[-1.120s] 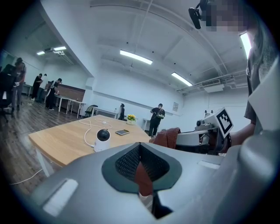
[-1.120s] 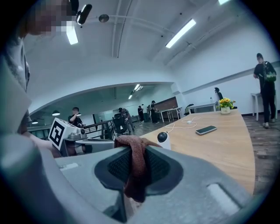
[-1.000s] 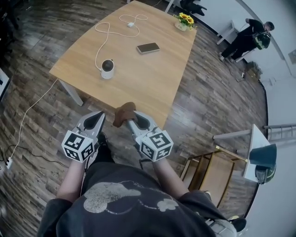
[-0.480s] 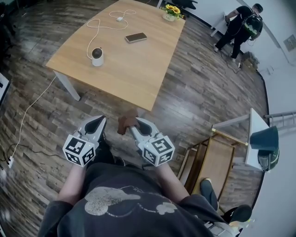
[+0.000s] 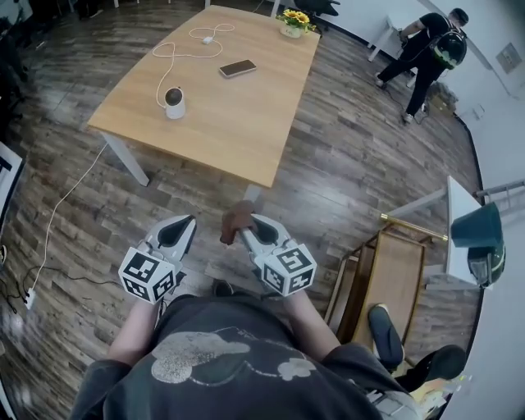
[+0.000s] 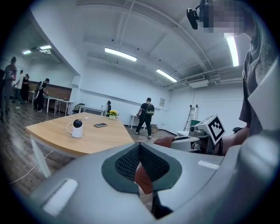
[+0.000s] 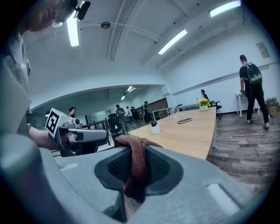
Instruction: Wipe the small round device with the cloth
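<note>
right gripper [image 7: 138, 154] is pinching the brown cloth [image 7: 136, 146], jaws closed on a fold of it with the rest bunched over the top of the jaws and a bit hanging below. left gripper [image 6: 140, 149] has its jaws pressed together at the tips, nothing pinched between them. head view shows both grippers held side by side close to the person's body, over the wood floor [image 5: 361, 164], near of the table [image 5: 246, 131] and not reaching it, the left one just left of the cloth and apart from it. small round device [image 5: 174, 103] is white with a dark top and stands upright on the far left part of the table, well apart from the cloth and both grippers. white cable [image 5: 184, 51] runs from the device in loops toward the far edge of the table. phone [image 5: 237, 69] lies flat right of the device, near the middle of the far half. pot of yellow flowers [image 5: 293, 22] sits at the far right corner of the table. another white cord [image 5: 61, 205] trails across the floor left of the table. person in dark clothes with a backpack [image 5: 426, 49] is bent over at the far right of the room by a white table. low wooden stand [image 5: 385, 283] is on the floor right of the grippers, close to the person's foot.
</note>
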A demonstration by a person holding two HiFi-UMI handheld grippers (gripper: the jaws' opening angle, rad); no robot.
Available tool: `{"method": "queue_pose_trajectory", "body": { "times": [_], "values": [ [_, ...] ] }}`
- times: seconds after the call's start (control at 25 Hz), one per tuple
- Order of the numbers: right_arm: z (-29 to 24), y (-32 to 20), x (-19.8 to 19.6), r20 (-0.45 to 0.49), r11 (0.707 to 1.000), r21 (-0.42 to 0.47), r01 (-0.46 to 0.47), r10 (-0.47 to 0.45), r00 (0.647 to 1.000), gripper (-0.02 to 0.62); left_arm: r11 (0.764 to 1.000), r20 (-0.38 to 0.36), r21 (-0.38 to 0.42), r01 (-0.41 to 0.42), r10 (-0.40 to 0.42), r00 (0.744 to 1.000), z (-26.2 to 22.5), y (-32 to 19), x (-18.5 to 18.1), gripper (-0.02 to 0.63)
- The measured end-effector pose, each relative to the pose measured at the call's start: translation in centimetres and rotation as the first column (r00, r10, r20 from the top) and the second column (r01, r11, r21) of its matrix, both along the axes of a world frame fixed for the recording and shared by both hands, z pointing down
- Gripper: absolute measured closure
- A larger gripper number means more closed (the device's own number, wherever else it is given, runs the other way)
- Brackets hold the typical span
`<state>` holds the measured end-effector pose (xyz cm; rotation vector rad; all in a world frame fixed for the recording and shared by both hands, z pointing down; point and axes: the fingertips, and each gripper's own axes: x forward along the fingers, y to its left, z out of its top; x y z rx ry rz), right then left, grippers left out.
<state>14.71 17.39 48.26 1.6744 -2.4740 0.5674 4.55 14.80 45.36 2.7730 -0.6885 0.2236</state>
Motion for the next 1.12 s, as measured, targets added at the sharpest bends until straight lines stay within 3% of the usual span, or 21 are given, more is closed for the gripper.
{"method": "queue_pose_trajectory", "body": {
  "times": [0.64,1.12],
  "values": [
    [-0.5,4.9,-7.0,-0.018,0.996,-0.055,-0.068,0.067,0.998,0.545,0.998,-0.035,-0.037,0.043,-0.044,0.998,-0.8,4.8,-9.7,0.589],
    [-0.5,9.5,-11.0,-0.028,0.995,-0.054,-0.079,0.078,0.997,0.545,0.998,-0.068,-0.041,0.044,-0.047,0.997,-0.9,8.7,-13.8,0.589]
  ]
}}
